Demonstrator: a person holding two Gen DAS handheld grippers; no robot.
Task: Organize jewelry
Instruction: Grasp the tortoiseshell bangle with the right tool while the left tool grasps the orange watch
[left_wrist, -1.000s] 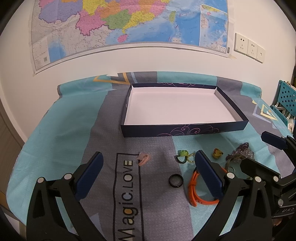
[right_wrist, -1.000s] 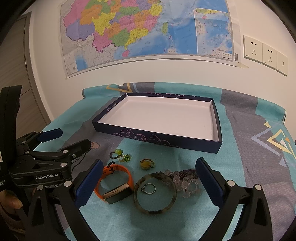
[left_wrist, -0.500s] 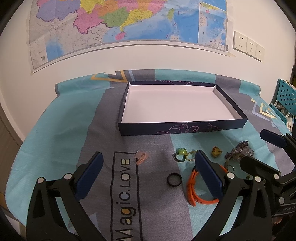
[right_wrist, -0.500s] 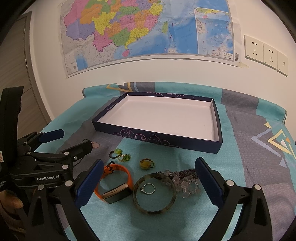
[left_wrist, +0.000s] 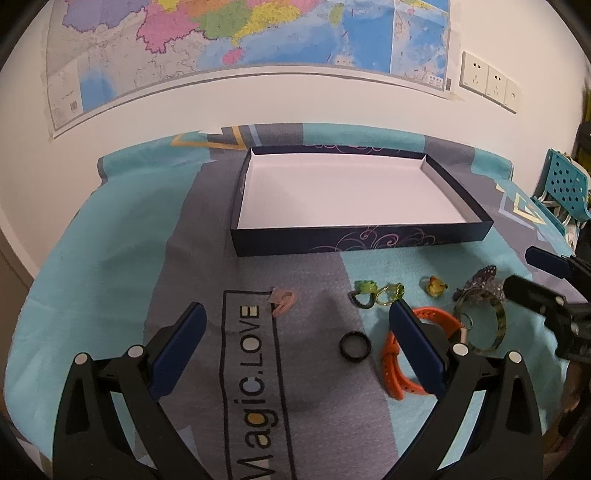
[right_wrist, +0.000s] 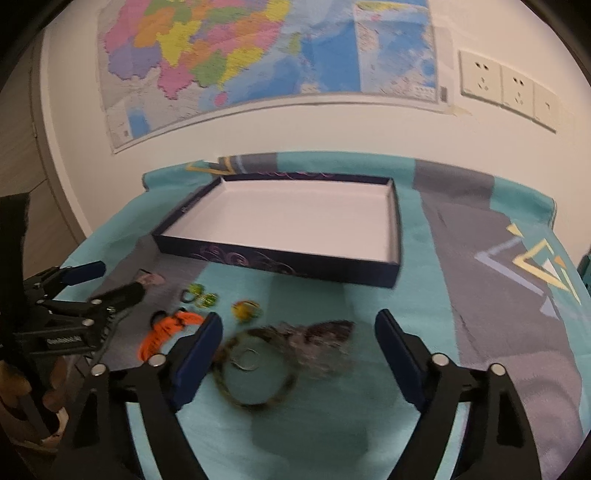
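Closing in with the right tool (right_wrist: 298, 354) on the jewelry cluster at the near edge of the surface (right_wrist: 480, 295); I'm bringing it low over the mottled bangle (right_wrist: 255, 373), which is sitting between the pads with nothing pressing on it yet. Its jaws have just been narrowing from full width, so they are standing fairly wide but coming in, empty. Right view is blurring, so I can't tell exactly how the beaded bracelet (right_wrist: 321, 339) is lying against the bangle; a small thin ring (right_wrist: 246, 359) is resting inside the bangle's loop.

The left tool (left_wrist: 295, 350) is hovering wide and empty over the grey band of the cloth, with the black ring (left_wrist: 355, 344) lying between its pads and the orange wristband (left_wrist: 402, 354) partly hiding behind its right pad. I'm judging it is parking there to stay clear of the right side's work.

Other pieces are waiting loose in a row just in front of the box: pink clip (left_wrist: 283, 301), green rings (left_wrist: 376, 293), yellow ring (left_wrist: 435, 286).

The shallow dark-blue box (left_wrist: 362, 242) with the white floor is sitting well behind the pieces, open side up, nothing in it, so I'm reading it as the drop target and sorting as not begun. Risk as I see it: pinching the bangle may drag the beads or the thin ring along.
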